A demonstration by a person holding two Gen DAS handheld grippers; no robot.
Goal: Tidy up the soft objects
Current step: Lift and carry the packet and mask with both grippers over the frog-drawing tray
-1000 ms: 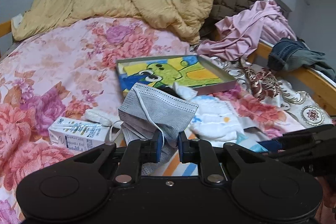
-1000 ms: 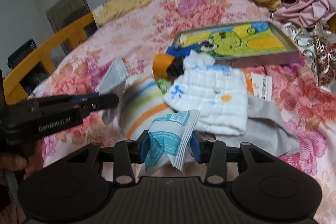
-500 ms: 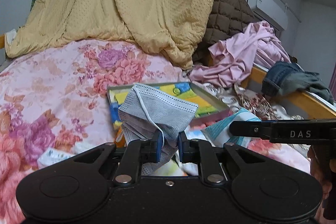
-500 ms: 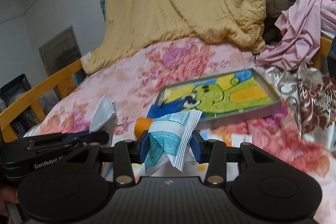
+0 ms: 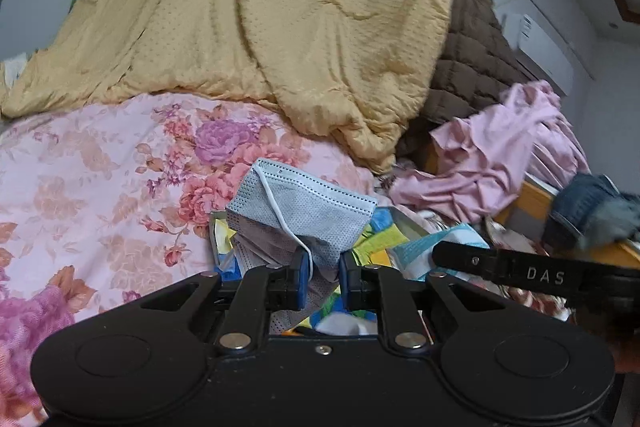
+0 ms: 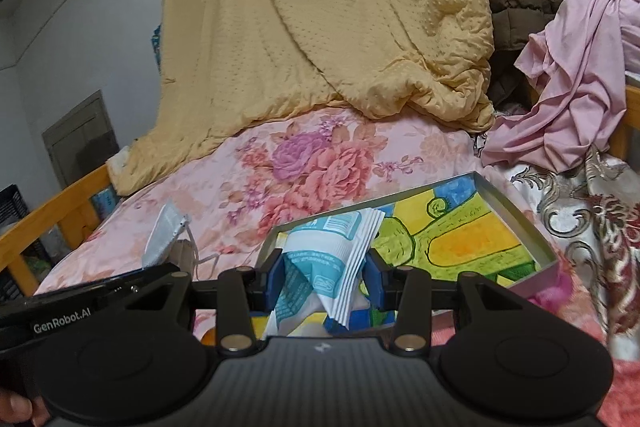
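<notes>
The grey pleated face mask (image 5: pixel 296 211) with its white ear loop is clamped low in your left gripper (image 5: pixel 323 277), its jaws pinched nearly together on the bottom edge so the body of the mask stands up and fans out above them. The soft white-and-teal plastic packet (image 6: pixel 332 255) sits squeezed between the jaws of your right gripper (image 6: pixel 326 277), which are held partly apart by its bulk, its crimped edge sticking up past the pads. Compared with a second ago, both loads have come up off the clutter: the white quilted cloth, the striped fabric and the small carton that lay under your tools then are out of sight, and both views now look further up the floral pink bedsheet (image 5: pixel 100 163) toward the heaped yellow dimpled quilt (image 5: pixel 260 15). Neither grip has changed over that second. That suggests the pick-up is done and you are carrying the pair to wherever they belong. The shallow grey tray with the green-and-yellow cartoon drawing (image 6: pixel 468 239) now lies just beyond and under both tools, with the pink crumpled garment (image 6: pixel 568 87) to the far right. Which is the drop spot can't be told.
</notes>
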